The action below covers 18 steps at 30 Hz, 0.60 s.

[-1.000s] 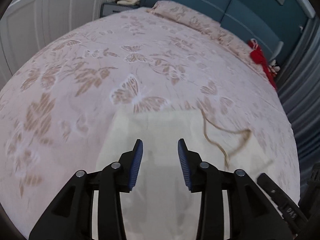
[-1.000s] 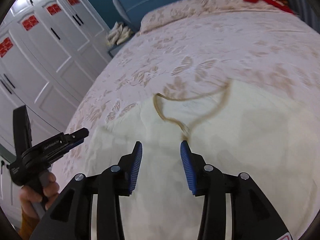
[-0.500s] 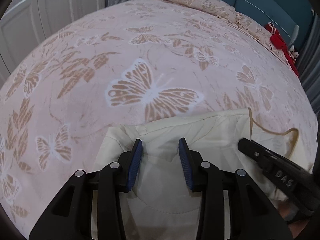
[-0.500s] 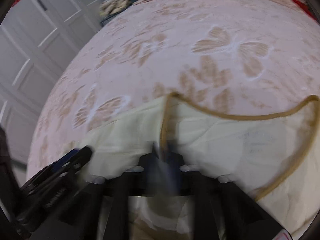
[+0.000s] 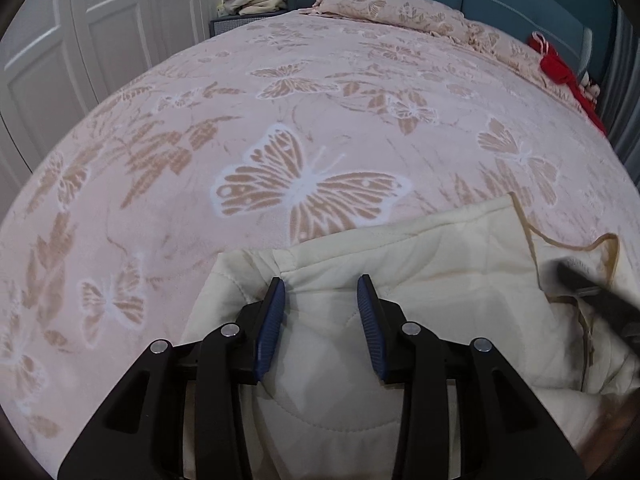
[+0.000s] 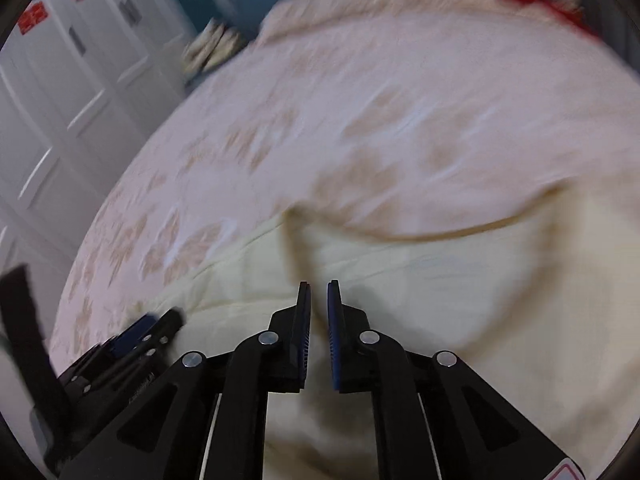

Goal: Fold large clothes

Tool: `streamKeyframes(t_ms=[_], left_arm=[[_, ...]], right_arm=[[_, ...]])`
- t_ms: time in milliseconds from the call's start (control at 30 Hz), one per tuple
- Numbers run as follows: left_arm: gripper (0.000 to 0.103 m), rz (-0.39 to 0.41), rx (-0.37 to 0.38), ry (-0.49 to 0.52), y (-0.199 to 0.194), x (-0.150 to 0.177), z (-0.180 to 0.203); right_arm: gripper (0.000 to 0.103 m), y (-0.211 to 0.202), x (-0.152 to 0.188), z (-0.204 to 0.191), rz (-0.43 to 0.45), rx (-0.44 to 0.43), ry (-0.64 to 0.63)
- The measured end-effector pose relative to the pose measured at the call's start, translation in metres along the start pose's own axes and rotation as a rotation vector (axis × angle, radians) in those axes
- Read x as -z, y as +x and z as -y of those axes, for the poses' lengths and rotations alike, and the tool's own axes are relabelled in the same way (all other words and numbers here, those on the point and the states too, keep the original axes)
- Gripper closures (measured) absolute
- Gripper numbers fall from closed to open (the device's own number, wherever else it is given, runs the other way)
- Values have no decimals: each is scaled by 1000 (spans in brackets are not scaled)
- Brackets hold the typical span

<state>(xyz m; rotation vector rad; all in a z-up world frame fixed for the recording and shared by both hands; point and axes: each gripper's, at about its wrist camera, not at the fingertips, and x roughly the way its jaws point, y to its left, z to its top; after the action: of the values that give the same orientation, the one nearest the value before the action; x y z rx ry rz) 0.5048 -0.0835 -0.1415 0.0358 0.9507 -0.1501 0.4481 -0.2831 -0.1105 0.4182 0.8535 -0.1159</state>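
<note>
Garment (image 5: 420, 264) ×1, cream; grippers ×2, L (image 5: 321, 285) spread, R (image 6: 319, 289) near-closed.

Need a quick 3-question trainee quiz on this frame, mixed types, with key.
1. True or false: the left tongs are shut on the cream quilted garment.
2. Multiple choice: the right tongs are A) wide open, B) nearly closed on a fold of the garment, C) out of view.
3. Fill in: the red fabric item lies at the far right edge of the pink butterfly-print bedspread, near the ____.

Key: 1 false, they are open, fabric lying between the pads. 2 B. 3 the matching butterfly-print pillow.
</note>
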Motion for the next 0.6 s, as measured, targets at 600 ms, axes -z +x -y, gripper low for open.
streamKeyframes(t_ms=[600], left_arm=[[30, -271, 427, 144, 12, -7, 229]], right_arm=[[93, -53, 11, 213, -29, 75, 307]])
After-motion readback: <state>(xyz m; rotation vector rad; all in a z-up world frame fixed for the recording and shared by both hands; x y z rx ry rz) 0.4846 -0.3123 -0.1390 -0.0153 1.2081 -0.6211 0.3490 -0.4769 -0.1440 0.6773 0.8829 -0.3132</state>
